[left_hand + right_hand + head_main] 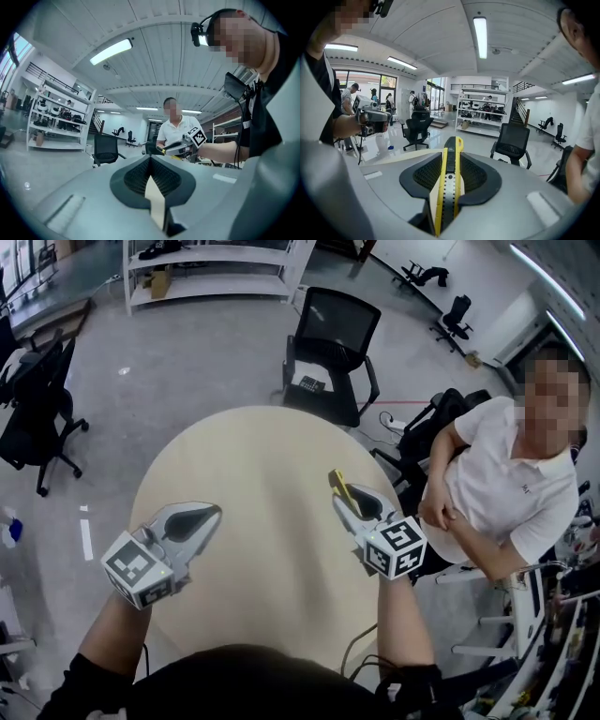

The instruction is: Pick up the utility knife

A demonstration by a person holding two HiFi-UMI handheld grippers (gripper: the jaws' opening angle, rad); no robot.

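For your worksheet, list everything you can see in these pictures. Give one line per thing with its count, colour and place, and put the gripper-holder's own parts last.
round table: one, light wood, centre of the head view.
utility knife: one, yellow and black, lifted off the table, clamped between the right gripper's jaws.
office chairs: at least four, black, on the grey floor around the table.
shelving unit: one, white, far side of the room.
seated person: one, white shirt, right of the table.
left gripper: one, grey with black pads, jaws together, empty, above the table's left edge.
right gripper: one, grey with black pads, closed on the knife.
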